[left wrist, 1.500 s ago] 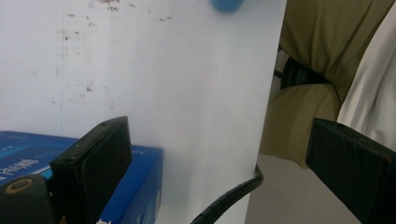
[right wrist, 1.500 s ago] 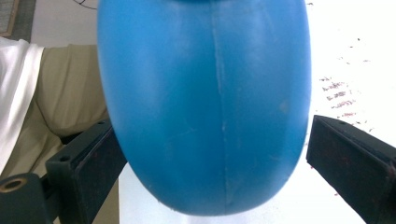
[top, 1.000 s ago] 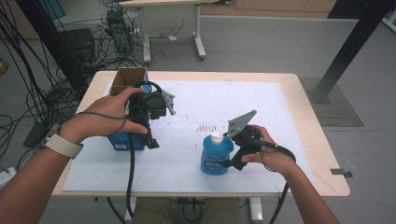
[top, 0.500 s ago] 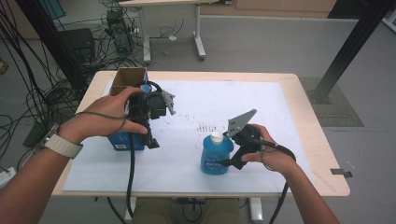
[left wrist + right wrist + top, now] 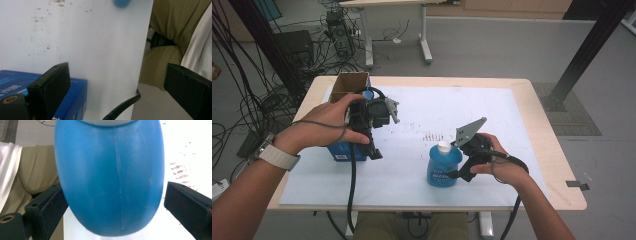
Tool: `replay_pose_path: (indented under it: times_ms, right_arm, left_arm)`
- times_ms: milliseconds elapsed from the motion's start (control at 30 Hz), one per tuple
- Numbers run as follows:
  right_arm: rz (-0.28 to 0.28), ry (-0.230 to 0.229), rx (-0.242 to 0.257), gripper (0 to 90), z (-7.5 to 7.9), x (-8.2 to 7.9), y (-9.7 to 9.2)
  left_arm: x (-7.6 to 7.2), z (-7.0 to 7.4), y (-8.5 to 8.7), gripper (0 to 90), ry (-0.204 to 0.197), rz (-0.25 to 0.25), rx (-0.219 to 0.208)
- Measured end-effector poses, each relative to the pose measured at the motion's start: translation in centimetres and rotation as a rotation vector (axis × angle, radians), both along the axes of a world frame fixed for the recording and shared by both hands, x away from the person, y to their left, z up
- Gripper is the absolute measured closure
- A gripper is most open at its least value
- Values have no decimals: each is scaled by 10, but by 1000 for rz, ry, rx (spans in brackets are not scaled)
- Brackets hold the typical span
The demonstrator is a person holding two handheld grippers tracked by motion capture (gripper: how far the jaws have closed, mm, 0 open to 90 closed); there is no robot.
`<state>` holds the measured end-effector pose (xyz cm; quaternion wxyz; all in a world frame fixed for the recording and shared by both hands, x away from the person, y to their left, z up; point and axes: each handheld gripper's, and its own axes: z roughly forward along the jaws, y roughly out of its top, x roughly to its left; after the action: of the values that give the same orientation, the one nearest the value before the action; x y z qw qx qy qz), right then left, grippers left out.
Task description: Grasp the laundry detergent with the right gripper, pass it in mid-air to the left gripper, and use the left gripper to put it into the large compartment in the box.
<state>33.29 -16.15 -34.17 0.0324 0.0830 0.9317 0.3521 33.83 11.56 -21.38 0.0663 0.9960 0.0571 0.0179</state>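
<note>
The blue bottle [image 5: 444,166] stands upright on the white sheet [image 5: 492,115] that covers the worktop [image 5: 542,120], toward the person's near edge and right of the middle. It has a white cap [image 5: 443,146] and a label on its rounded body. The right claw [image 5: 456,161] comes at it from the right side, held in the person's right hand [image 5: 499,162], with the grey three-cornered plate [image 5: 469,131] standing up above it. In the right gripper view the bottle's blue belly [image 5: 110,177] sits between the two black jaws: the left jaw lies against or just beside the bottle's wall, while a strip of white sheet shows between the bottle and the right jaw. So the right claw is spread around the bottle, released, not clamping it.

Well apart to the left, the left claw [image 5: 379,112] is held in the person's left hand [image 5: 324,127] above a blue box [image 5: 343,150] that lies on the sheet near the worktop's left side. In the left gripper view its jaws stand wide apart with nothing between them, released; the blue box [image 5: 75,95] shows low beside the left jaw, and a black cable [image 5: 122,106] trails over the sheet's edge.

Behind the blue box, at the far left corner of the sheet, stands an open cardboard box [image 5: 349,86]. A patch of small dark marks [image 5: 432,136] lies on the sheet between the two claws.
</note>
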Motion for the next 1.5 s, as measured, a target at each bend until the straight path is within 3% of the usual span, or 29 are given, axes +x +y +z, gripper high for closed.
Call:
replay_pose_path:
  times_ms: [933,1500]
  right_arm:
    - [-4,-4,9,57,-6,0,1]
    - [3,3,48,74,-15,0,1]
  left_arm:
    - [0,-2,1,78,0,7,-7]
    - [2,-5,1,82,6,9,-11]
